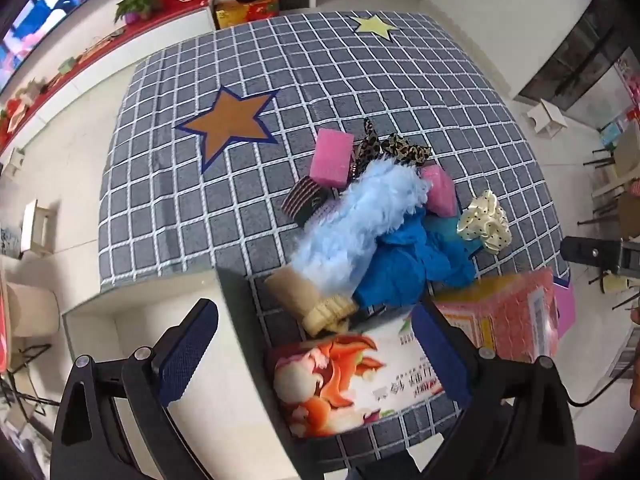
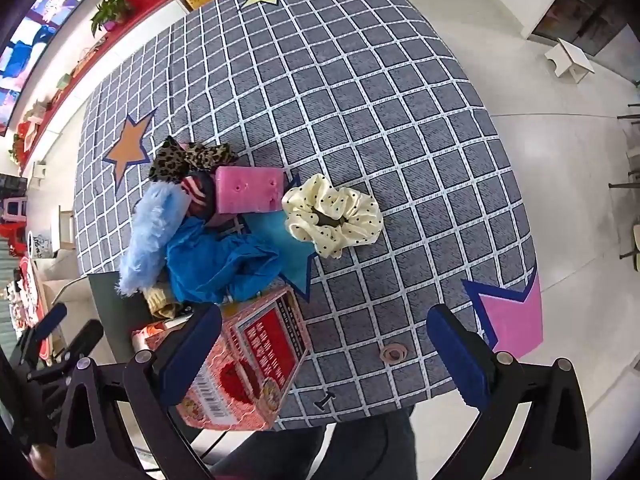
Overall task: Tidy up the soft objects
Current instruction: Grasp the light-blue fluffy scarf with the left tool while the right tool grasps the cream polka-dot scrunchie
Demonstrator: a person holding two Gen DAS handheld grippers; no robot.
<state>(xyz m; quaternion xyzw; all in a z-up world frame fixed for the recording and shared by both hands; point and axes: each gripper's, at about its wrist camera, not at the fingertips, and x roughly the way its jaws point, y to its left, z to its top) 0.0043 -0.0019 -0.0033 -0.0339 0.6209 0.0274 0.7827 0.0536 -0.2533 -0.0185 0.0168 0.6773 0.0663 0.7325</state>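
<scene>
Both pairs of blue-padded fingers stand wide with nothing between their pads, so I judge the sorting barely begun. Nearest my left gripper (image 1: 316, 356), a flower-printed carton (image 1: 352, 384) sits between and just beyond its fingers. My right gripper (image 2: 328, 356) hangs over bare checked grey tablecloth (image 2: 400, 128), with a pink-and-red printed box (image 2: 248, 368) against its left finger (image 2: 192, 356). I can't tell whether either box is meant to receive the pieces. Beyond the fingertips, every soft object is still heaped on the cloth: a beige knitted piece (image 1: 316, 308), a crumpled blue fabric (image 2: 216, 268) and a pale blue fluffy roll (image 1: 360, 224) lying across one another. Further out come a cream polka-dot satin scrunchie (image 2: 332, 216), slightly apart to the right, two pink sponge blocks (image 2: 248, 190), a striped band (image 1: 306, 198) and a leopard-print scrunchie (image 2: 188, 160). From what I see, nothing is put away; all of it remains.
</scene>
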